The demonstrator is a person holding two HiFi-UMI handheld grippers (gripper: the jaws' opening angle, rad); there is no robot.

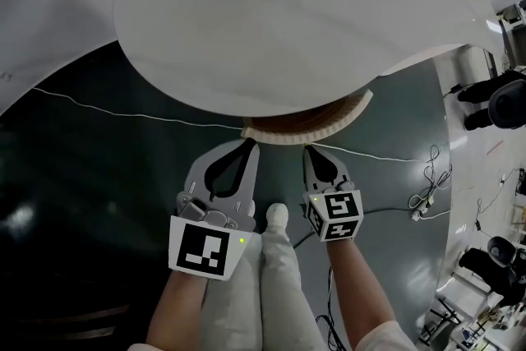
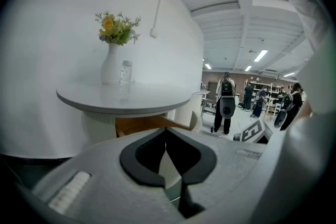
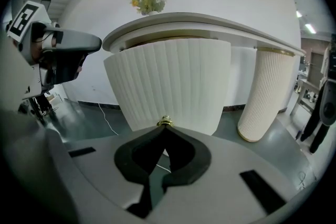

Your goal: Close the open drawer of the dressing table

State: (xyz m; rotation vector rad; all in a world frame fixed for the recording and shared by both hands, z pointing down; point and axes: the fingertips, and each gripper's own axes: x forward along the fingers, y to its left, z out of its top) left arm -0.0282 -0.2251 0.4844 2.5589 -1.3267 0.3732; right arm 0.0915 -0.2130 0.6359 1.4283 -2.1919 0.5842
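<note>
The dressing table has a white round top (image 1: 279,12). Its drawer (image 1: 308,126) stands out from under the top, with a ribbed cream front (image 3: 168,78) and a wooden inside (image 2: 144,124). A small gold knob (image 3: 165,122) sits on the front. My right gripper (image 3: 165,128) is shut, its tips right at the knob; I cannot tell whether they touch it. In the head view the right gripper (image 1: 312,150) points at the drawer front. My left gripper (image 1: 248,144) is shut, holds nothing, and sits by the drawer's left end. From the left gripper (image 2: 166,132) view the drawer's open side shows.
A white vase of flowers (image 2: 112,63) and a clear bottle (image 2: 125,75) stand on the top. A ribbed column leg (image 3: 265,94) stands right of the drawer. A white cable (image 1: 123,114) crosses the dark floor. A power strip (image 1: 423,205) lies at right. People (image 2: 227,102) stand far off.
</note>
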